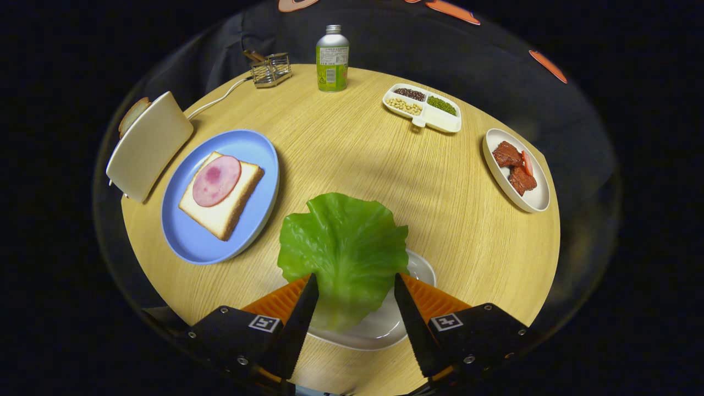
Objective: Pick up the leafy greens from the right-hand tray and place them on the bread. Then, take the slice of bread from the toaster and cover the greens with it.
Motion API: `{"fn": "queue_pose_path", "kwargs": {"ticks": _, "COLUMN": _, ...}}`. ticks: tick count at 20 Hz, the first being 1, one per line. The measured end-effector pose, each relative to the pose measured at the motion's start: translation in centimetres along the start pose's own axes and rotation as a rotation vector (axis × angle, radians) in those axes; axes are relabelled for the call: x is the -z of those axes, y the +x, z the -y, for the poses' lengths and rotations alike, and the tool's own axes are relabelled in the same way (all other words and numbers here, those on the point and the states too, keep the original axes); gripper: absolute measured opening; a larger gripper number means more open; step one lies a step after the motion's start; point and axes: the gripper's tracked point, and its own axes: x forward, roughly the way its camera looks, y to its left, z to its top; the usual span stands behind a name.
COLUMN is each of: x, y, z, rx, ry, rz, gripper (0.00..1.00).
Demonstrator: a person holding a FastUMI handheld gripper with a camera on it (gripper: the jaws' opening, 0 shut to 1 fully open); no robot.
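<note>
A green lettuce leaf (344,247) lies over a white tray (385,327) near the table's front edge, its far half hanging past the tray's rim. My gripper (355,279) is open, one finger on each side of the leaf's near part, and the leaf looks flat and unsqueezed. To the left, beyond the fingers, a blue plate (187,242) carries a bread slice (225,212) topped with a round ham slice (216,180). Further left stands a cream toaster (148,146) with a bread slice (132,114) sticking out of its top.
On the round wooden table (341,143), at the back, are a green bottle (332,58) and a small wire rack (270,70). A divided white dish (434,122) of beans and an oval dish (536,201) of meat pieces sit at the right. The toaster's cord (217,100) runs back.
</note>
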Motion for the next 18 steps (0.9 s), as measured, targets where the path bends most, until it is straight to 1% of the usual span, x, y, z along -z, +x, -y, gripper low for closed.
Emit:
{"fn": "queue_pose_path", "kwargs": {"ticks": 4, "x": 0.6, "y": 1.0, "z": 0.0, "rx": 0.033, "ry": -0.056, "rz": -0.033, "gripper": 0.79}}
{"fn": "queue_pose_path", "kwargs": {"ticks": 5, "x": 0.6, "y": 0.9, "z": -0.2, "rx": 0.025, "ry": -0.048, "rz": -0.038, "gripper": 0.77}}
{"fn": "queue_pose_path", "kwargs": {"ticks": 7, "x": 0.8, "y": 1.3, "z": -0.7, "rx": -0.002, "ry": 0.021, "rz": -0.070, "gripper": 0.70}}
{"fn": "queue_pose_path", "kwargs": {"ticks": 8, "x": 1.0, "y": 1.4, "z": -0.9, "rx": -0.024, "ry": 0.062, "rz": -0.090, "gripper": 0.64}}
{"fn": "queue_pose_path", "kwargs": {"ticks": 10, "x": 0.9, "y": 1.3, "z": -0.5, "rx": -0.026, "ry": 0.105, "rz": -0.099, "gripper": 0.54}}
{"fn": "queue_pose_path", "kwargs": {"ticks": 13, "x": 0.8, "y": 1.3, "z": -0.7, "rx": -0.015, "ry": 0.093, "rz": -0.077, "gripper": 0.46}}
{"fn": "queue_pose_path", "kwargs": {"ticks": 15, "x": 0.8, "y": 1.3, "z": -0.8, "rx": 0.007, "ry": 0.135, "rz": -0.063, "gripper": 0.31}}
{"fn": "queue_pose_path", "kwargs": {"ticks": 16, "x": 0.8, "y": 1.3, "z": -0.9, "rx": 0.016, "ry": 0.162, "rz": -0.056, "gripper": 0.22}}
{"fn": "queue_pose_path", "kwargs": {"ticks": 17, "x": 0.7, "y": 1.3, "z": -1.0, "rx": 0.018, "ry": 0.181, "rz": -0.051, "gripper": 0.20}}
{"fn": "queue_pose_path", "kwargs": {"ticks": 18, "x": 0.7, "y": 1.3, "z": -1.0, "rx": 0.023, "ry": 0.194, "rz": -0.043, "gripper": 0.16}}
